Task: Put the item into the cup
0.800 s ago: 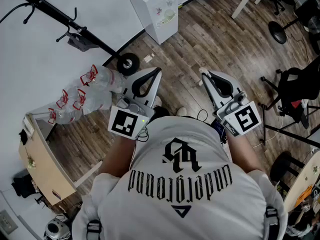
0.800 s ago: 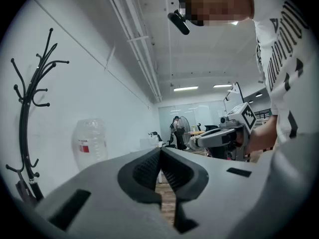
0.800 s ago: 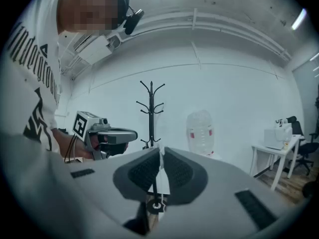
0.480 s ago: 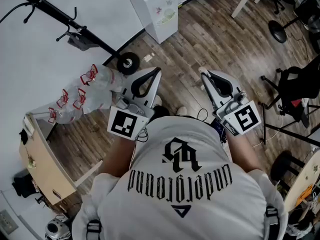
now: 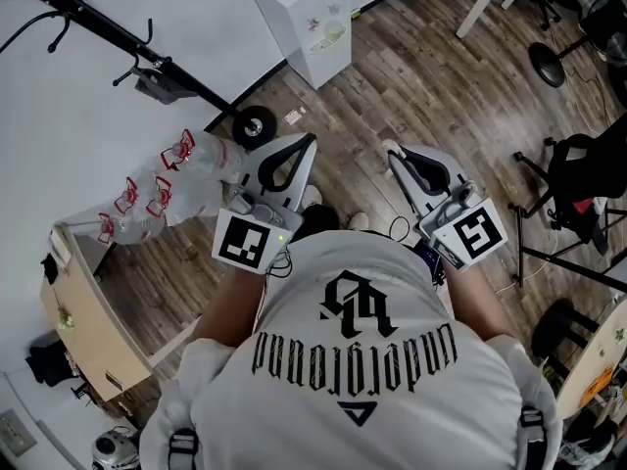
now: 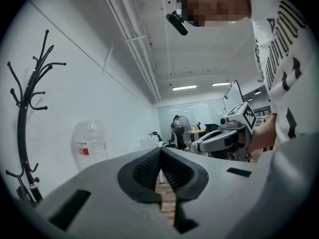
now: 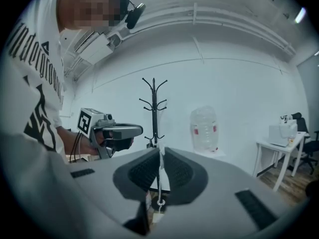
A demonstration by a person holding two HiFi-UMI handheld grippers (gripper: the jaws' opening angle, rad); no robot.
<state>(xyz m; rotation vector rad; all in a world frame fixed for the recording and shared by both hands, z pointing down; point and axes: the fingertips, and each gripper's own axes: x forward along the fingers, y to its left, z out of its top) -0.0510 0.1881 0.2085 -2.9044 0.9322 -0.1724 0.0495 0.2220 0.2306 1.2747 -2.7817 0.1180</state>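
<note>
No cup and no item shows in any view. I hold both grippers level in front of my chest, above the wooden floor. My left gripper [image 5: 302,145] [image 6: 160,152] has its jaws pressed together with nothing between them. My right gripper [image 5: 394,153] [image 7: 160,153] has its jaws a narrow slit apart; only the wall and the stand's pole show through the slit. Each gripper appears in the other's view: the right gripper [image 6: 219,138] in the left gripper view and the left gripper [image 7: 119,132] in the right gripper view.
A black coat stand [image 7: 154,108] rises by the white wall, its base [image 5: 253,123] on the floor. Large clear water bottles [image 5: 167,189] [image 7: 204,128] lie near it. A white box [image 5: 313,18] stands ahead, a wooden cabinet [image 5: 83,311] at left, black stands [image 5: 578,184] at right.
The right gripper has edged slightly to the left, toward the left gripper. Nothing else has visibly changed.
</note>
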